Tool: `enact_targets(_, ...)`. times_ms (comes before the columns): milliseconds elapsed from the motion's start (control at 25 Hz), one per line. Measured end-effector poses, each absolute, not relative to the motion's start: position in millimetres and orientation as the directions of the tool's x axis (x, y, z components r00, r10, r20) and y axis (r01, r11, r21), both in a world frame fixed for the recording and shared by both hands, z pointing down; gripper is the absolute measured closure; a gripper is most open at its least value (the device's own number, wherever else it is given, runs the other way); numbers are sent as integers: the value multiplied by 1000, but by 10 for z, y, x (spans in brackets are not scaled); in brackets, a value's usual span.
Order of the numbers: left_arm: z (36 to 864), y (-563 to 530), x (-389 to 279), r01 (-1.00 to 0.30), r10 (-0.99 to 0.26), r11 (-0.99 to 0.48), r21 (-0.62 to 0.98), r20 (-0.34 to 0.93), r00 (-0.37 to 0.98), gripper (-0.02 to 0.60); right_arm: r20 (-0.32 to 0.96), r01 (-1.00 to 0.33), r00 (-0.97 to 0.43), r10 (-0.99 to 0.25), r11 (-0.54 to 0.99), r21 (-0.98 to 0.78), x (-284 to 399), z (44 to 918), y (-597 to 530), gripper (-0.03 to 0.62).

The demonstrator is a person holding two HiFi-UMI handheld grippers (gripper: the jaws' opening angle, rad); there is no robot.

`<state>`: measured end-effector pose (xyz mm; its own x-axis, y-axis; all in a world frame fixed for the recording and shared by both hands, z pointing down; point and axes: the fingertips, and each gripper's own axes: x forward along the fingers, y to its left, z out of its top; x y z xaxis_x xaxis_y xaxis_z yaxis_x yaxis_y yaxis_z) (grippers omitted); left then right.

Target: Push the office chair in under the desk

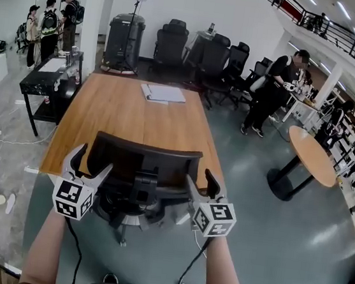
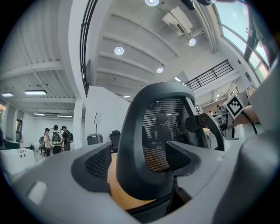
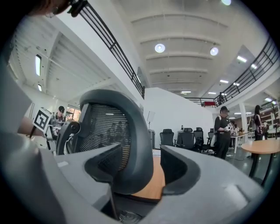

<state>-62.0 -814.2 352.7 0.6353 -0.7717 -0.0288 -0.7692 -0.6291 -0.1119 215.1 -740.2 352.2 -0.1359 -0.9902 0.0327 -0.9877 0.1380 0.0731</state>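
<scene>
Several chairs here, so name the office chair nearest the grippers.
The mesh-backed office chair at the near end of the desk, its backrest edges inside the open left gripper and right gripper; the other chairs stand by the far wall.

Two hand-held grippers (image 1: pixel 91 163) (image 1: pixel 200 179); one desk (image 1: pixel 123 112); one round table (image 1: pixel 314 155).

The left tool (image 1: pixel 92 163) and right tool (image 1: pixel 200 178) were grey with black textured pads (image 2: pixel 98 162); each carried a cube (image 1: pixel 72 199) of black-and-white square markers and trailed a black cable (image 1: pixel 76 254).
</scene>
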Motion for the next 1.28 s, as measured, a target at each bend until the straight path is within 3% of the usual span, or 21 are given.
enact_targets(120,3516,-7942,-689,-796,-796,-594,-116,-63,603,186,18,-989,-134,-991,135,55,2145,3531,-7241,338)
enact_targets(320,3556,-7501,-628,-813,-810,-567,-130,-95,579,276,-6,-985,-171,-985,171,-14,2024,3590,-6974,339)
enact_targets(720,3820,-6537,-453,-844,-848,-521,-131,-38,529,551,-25,-926,-327,-945,326,-189,1757,3729,-6301,424)
enact_targets(880,3903,-6285,-421,-859,-862,-503,-97,-14,507,563,-39,-915,-350,-936,351,-200,1695,3746,-6080,470)
enact_targets(1040,3959,-6142,-408,-863,-864,-503,-34,10,503,563,-41,-907,-401,-915,403,-126,1493,3729,-5833,473)
enact_targets(1280,3992,-5737,-401,-823,-823,-568,-2,33,567,563,-48,-907,-396,-917,399,-132,1272,3735,-5425,527)
